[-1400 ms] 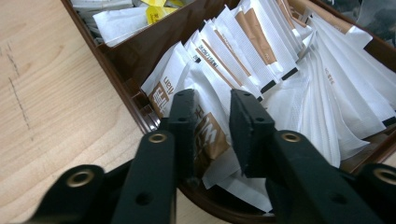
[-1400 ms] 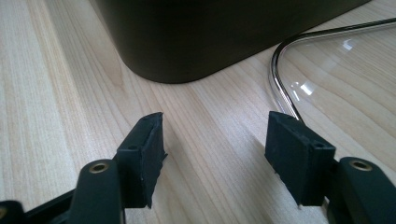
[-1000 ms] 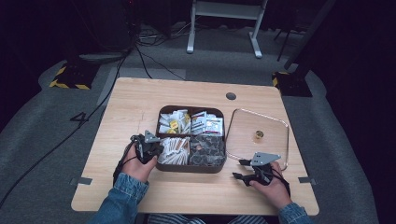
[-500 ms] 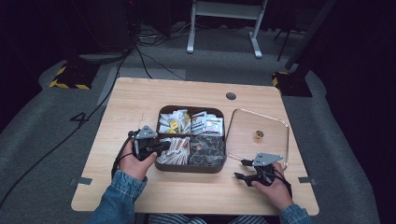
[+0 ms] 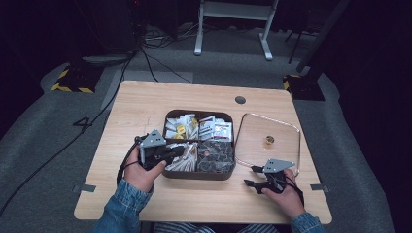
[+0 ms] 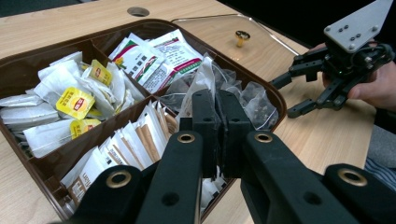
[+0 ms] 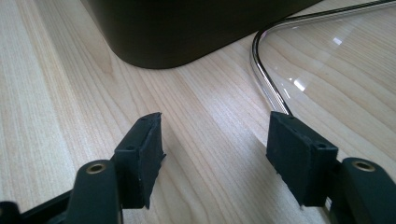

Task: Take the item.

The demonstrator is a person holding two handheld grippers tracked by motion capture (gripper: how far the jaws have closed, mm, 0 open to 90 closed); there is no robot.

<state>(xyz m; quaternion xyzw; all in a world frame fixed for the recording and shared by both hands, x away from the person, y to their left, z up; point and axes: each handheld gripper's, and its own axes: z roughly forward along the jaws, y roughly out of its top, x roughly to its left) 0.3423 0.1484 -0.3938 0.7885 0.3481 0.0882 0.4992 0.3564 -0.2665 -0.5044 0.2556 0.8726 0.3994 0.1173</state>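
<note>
My left gripper [image 6: 217, 140] has its matte black jaws pressed together on a thin packet, I can't tell which, above the sachets [image 6: 140, 140] in the near left compartment of the glossy brown box [image 5: 199, 174]. My right gripper [image 7: 215, 154] rests with its jaws apart on grained wood, beside the clear lid [image 7: 327, 51].

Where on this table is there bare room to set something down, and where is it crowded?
Bare wood lies behind the brown tray up to the table's far edge, along its left side, and along the near edge between the two hands. It is crowded at the tray's near-left compartment, where the left hand-held gripper works, and on the right, where the clear lid lies beside the right hand-held gripper.
</note>
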